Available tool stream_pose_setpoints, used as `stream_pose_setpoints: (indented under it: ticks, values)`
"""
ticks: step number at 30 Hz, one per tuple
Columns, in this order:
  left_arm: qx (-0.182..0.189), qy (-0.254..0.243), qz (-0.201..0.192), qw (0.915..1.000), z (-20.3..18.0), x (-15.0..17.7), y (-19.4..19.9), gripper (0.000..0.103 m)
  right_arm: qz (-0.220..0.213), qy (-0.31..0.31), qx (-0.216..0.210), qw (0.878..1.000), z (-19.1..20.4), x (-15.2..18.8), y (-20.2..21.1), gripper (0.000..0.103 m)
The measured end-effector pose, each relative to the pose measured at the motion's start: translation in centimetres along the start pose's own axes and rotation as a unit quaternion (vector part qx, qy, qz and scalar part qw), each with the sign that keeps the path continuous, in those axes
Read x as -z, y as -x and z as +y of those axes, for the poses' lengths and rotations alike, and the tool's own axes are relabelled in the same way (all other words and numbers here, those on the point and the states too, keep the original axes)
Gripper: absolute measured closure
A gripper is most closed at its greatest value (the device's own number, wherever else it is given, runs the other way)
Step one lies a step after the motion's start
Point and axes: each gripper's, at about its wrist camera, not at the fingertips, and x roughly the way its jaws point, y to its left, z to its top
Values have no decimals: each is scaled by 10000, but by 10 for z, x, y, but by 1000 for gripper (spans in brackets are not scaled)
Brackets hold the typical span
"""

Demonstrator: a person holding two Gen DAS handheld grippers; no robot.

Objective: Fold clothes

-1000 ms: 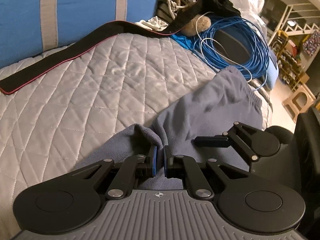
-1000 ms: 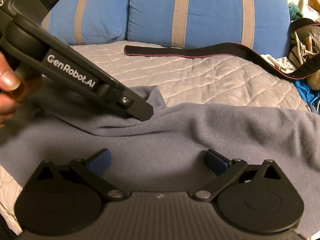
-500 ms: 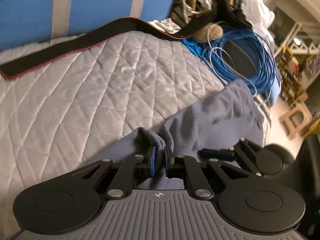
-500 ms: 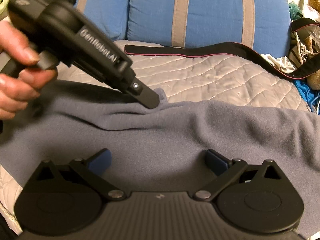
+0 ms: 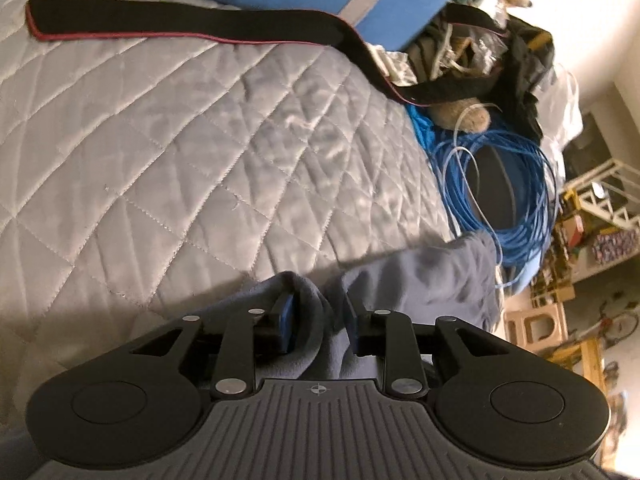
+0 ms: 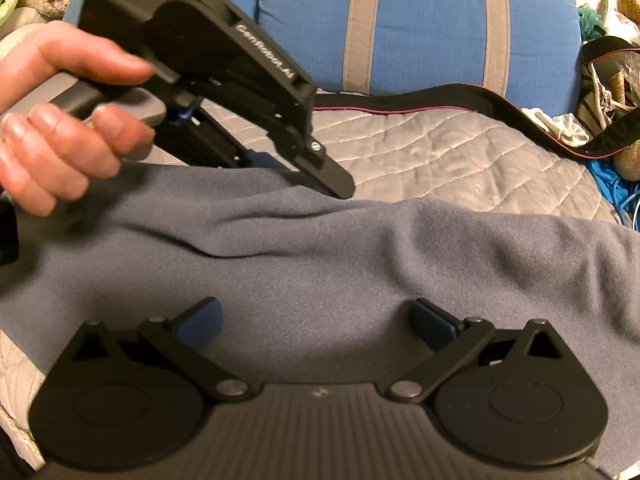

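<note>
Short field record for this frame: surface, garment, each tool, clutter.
surface: grey quilted bedspread
garment: grey-blue fleece garment, spread across the bed, not yet folded
left tool: jaws opening, a fold of the garment between them
right tool: open wide, hovering over the garment, holding nothing
clutter: black strap, blue pillow, blue cable coil

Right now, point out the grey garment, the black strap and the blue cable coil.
grey garment [image 6: 360, 264]: right wrist view, middle of the fabric.
black strap [image 5: 168, 24]: left wrist view, flat stretch on the quilt.
blue cable coil [image 5: 520, 236]: left wrist view, lower loops.
</note>
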Motion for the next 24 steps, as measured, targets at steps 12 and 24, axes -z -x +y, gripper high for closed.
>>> stream_pose_setpoints:
  ticks: [12, 24]
  values:
    - [444, 875, -1052, 9896, 18, -10, 23, 100, 31, 41, 16, 10000, 1, 0, 0, 0]
    - [-104, 289, -1233, 9919, 15, -22, 16, 100, 128, 42, 7, 9999, 1, 0, -1, 0]
